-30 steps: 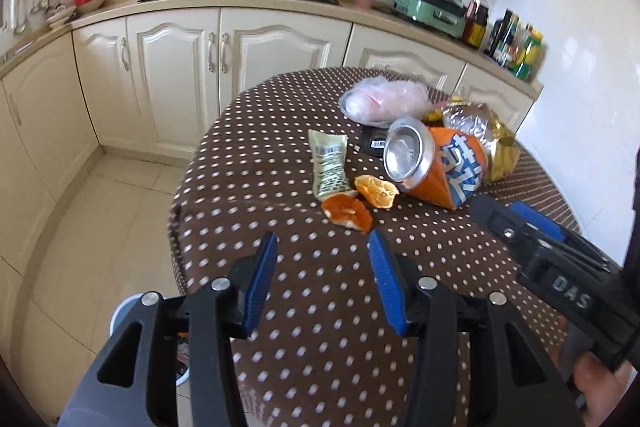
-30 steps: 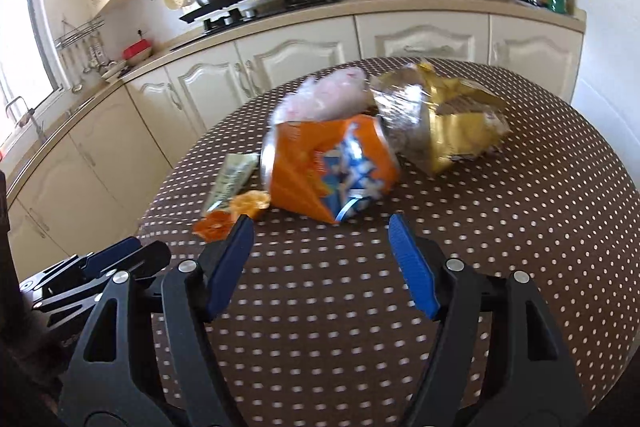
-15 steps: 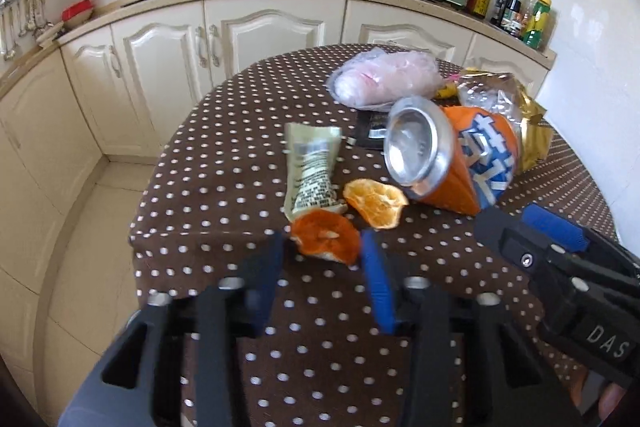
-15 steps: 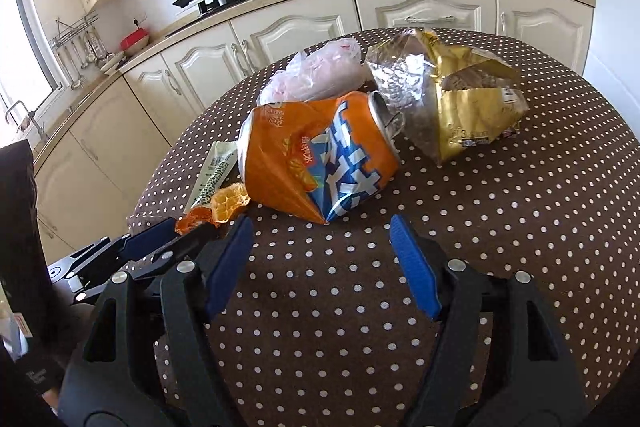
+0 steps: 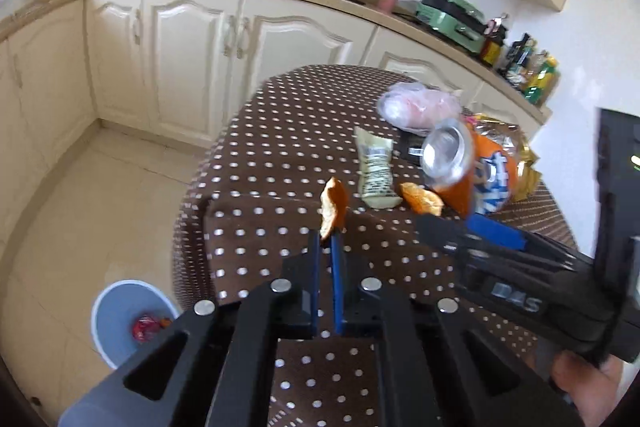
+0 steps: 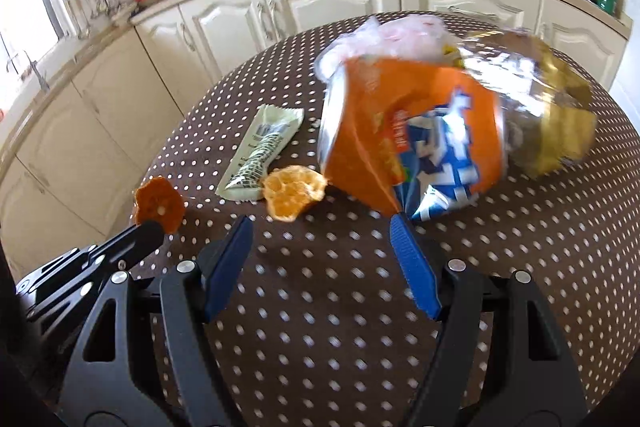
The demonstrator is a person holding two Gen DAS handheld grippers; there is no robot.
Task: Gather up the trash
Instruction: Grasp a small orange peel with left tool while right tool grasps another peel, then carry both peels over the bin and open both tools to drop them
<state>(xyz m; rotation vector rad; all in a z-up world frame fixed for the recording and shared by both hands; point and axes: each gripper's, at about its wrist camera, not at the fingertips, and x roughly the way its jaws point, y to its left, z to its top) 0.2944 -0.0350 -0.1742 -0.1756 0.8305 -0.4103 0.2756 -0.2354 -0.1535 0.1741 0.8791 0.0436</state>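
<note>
My left gripper [image 5: 326, 239]: jaws clamped on curled orange peel piece [image 5: 333, 207]. My right gripper [image 6: 322, 239]: jaws apart, just before crushed orange soda can [image 6: 408, 139] on the bench.

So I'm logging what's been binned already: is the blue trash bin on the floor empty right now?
No, the blue trash bin already holds something red at its bottom, seen in the left wrist view.
</note>
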